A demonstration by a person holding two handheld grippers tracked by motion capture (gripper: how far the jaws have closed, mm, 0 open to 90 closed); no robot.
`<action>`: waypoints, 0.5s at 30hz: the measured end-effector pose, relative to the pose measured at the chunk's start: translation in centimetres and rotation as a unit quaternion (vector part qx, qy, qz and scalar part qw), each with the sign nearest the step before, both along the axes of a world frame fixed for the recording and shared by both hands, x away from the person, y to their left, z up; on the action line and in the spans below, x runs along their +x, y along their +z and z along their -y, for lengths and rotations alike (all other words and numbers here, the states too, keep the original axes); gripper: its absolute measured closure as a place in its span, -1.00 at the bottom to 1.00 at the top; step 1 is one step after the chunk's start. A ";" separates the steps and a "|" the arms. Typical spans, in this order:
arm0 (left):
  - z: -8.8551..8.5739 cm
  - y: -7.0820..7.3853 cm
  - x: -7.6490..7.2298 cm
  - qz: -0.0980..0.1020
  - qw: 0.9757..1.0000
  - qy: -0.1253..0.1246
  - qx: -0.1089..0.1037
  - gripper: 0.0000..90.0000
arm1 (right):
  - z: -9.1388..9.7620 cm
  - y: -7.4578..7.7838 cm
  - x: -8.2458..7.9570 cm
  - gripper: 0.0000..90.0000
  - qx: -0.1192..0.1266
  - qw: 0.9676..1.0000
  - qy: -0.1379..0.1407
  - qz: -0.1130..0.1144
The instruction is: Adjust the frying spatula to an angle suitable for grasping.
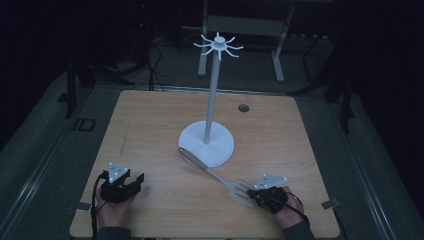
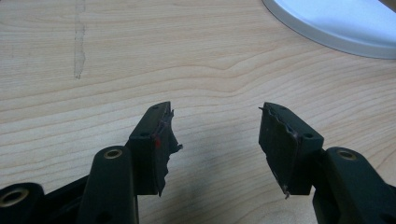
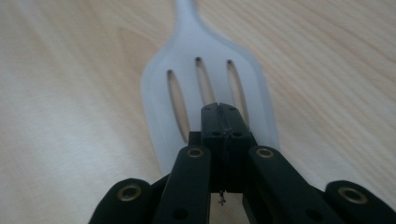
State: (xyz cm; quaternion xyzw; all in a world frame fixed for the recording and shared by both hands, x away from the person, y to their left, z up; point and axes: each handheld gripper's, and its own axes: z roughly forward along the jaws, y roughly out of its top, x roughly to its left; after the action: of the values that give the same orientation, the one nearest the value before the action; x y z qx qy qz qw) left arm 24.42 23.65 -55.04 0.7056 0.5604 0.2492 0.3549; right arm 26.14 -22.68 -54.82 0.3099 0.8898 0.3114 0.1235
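A white slotted spatula [image 1: 225, 180] lies on the wooden table [image 1: 150, 130], its handle end resting on the round base of a white hook stand [image 1: 206, 142]. My right gripper [image 1: 256, 194] sits at the blade's near edge. In the right gripper view its jaws [image 3: 219, 109] are pressed together over the spatula's blade [image 3: 205, 51], with nothing seen between them. My left gripper [image 1: 134, 182] rests at the near left of the table, open. In the left gripper view its jaws [image 2: 215, 109] stand wide apart over bare wood, the stand's base [image 2: 336, 23] ahead to the right.
The stand's tall pole carries a ring of hooks [image 1: 218, 46] at the top. A small dark hole [image 1: 243, 107] marks the table's far right. A pale scuff line [image 2: 79, 42] runs along the wood. Dark floor and table legs surround the table.
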 end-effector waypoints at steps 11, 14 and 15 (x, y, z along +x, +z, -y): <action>0.0 0.0 0.0 0.000 1.000 -0.001 -0.001 -0.01 | -1.2 1.2 -1.2 1.00 -0.002 0.999 0.033 0.006; 0.0 0.0 0.0 -0.002 1.000 -0.001 0.000 -0.01 | -1.6 1.4 -0.9 1.00 -0.010 0.999 0.036 0.006; 0.0 0.0 0.0 -0.001 1.000 -0.001 0.000 -0.01 | -1.9 1.6 -0.7 1.00 -0.011 0.999 0.034 0.006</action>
State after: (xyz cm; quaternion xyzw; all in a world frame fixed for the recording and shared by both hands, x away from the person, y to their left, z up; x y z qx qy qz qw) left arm 24.46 23.62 -55.08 0.7061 0.5606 0.2477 0.3546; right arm 25.47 -20.82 -53.22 0.2762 0.9024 0.3073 0.1221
